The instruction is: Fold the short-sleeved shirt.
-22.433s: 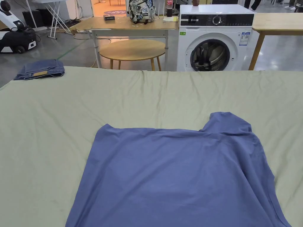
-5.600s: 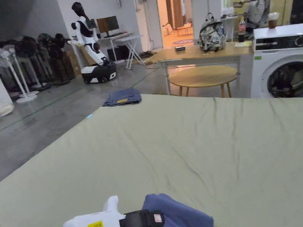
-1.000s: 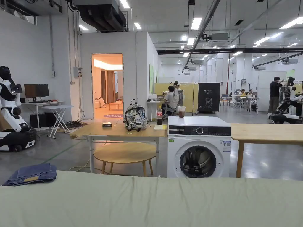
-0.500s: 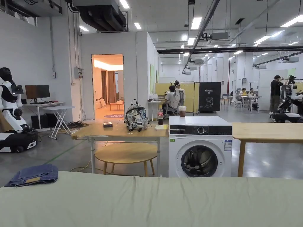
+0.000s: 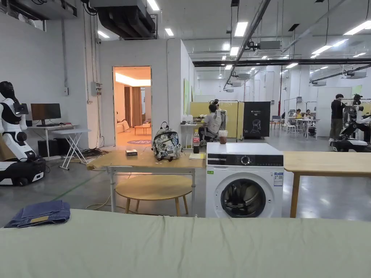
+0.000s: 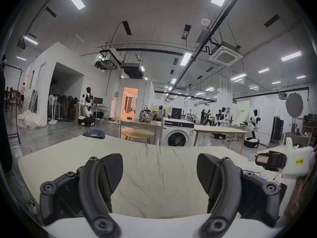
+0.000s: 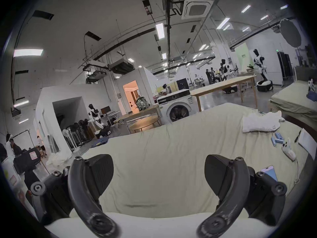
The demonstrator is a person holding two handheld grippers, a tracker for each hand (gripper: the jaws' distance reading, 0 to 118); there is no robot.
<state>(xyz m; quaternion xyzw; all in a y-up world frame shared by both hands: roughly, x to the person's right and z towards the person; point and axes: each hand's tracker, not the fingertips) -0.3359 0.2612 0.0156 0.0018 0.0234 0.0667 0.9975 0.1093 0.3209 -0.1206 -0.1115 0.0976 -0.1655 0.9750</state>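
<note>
In the left gripper view my left gripper is open, its two black jaws wide apart above the pale green sheet, nothing between them. The right gripper's white body shows at that view's right edge, held by a hand. In the right gripper view my right gripper is also open over the same sheet, with nothing between its jaws. The left gripper's black and white body sits at that view's left edge. The head view looks out across the sheet into the room.
Folded jeans lie at the sheet's far left corner. On the right side lie a white garment, blue cylinders, a white controller, a paper and a phone. Beyond stand a washing machine and a round table.
The head camera has tilted up from the blue shirt, first spread, later bundled beside a gripper, to the room. Over the last second only the picture sways slightly.
</note>
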